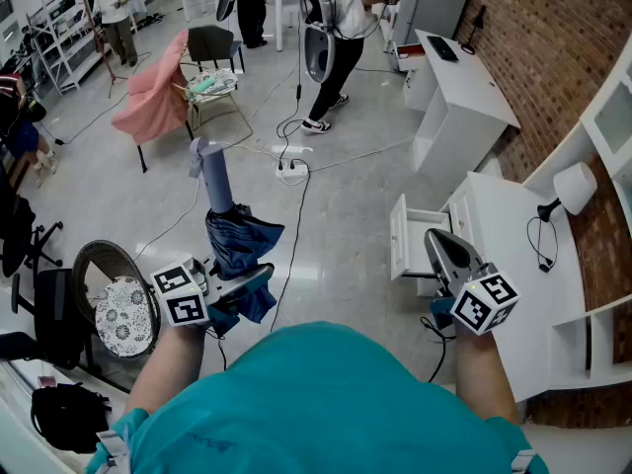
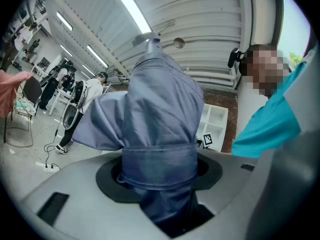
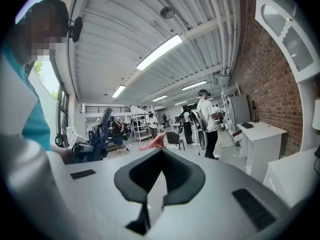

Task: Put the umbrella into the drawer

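Jaws of the left gripper (image 1: 240,286) pinched the folded umbrella (image 1: 219,200) at left centre; those of the right gripper (image 1: 446,247) sat pressed together, empty. At right centre the drawer (image 1: 405,240) stood open; carrying and placing remained.

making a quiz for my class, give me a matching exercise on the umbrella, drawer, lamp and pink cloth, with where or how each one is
Things
1. umbrella
2. drawer
3. lamp
4. pink cloth

States
A. pulled open
B. draped next to the black chair
C. clamped in the left gripper
D. standing on the white desk

Pairs: 1-C, 2-A, 3-D, 4-B
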Available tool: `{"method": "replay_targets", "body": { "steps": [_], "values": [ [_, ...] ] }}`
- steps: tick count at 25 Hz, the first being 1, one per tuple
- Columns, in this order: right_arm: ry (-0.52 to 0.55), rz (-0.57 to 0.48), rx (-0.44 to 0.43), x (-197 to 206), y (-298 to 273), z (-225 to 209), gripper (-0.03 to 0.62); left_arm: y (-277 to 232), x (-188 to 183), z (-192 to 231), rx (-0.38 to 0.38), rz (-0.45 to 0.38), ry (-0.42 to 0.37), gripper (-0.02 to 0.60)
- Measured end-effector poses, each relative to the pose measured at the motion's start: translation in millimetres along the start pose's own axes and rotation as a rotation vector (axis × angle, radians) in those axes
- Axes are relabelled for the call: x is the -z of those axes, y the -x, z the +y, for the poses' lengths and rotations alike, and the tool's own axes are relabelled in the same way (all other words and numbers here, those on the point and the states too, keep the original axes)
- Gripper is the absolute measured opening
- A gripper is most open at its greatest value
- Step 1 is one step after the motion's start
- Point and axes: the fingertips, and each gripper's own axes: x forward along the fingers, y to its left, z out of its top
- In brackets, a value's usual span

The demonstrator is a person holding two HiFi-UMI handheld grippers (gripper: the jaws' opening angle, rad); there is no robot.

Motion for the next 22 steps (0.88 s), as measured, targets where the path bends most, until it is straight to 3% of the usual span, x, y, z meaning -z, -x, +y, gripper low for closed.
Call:
{"method": "replay_targets", "body": {
  "steps": [19,22],
  "values": [
    [-0.018,-0.006,0.032,4,14,12,0.021,-1,-2,-3,0.051,-0.016,0.015,0.25],
    [-0.005,-0.002,0.038,0,27,-11,0.021,-29,-2,-8,0.06,-0.008,0.017,0.249]
  ]
}}
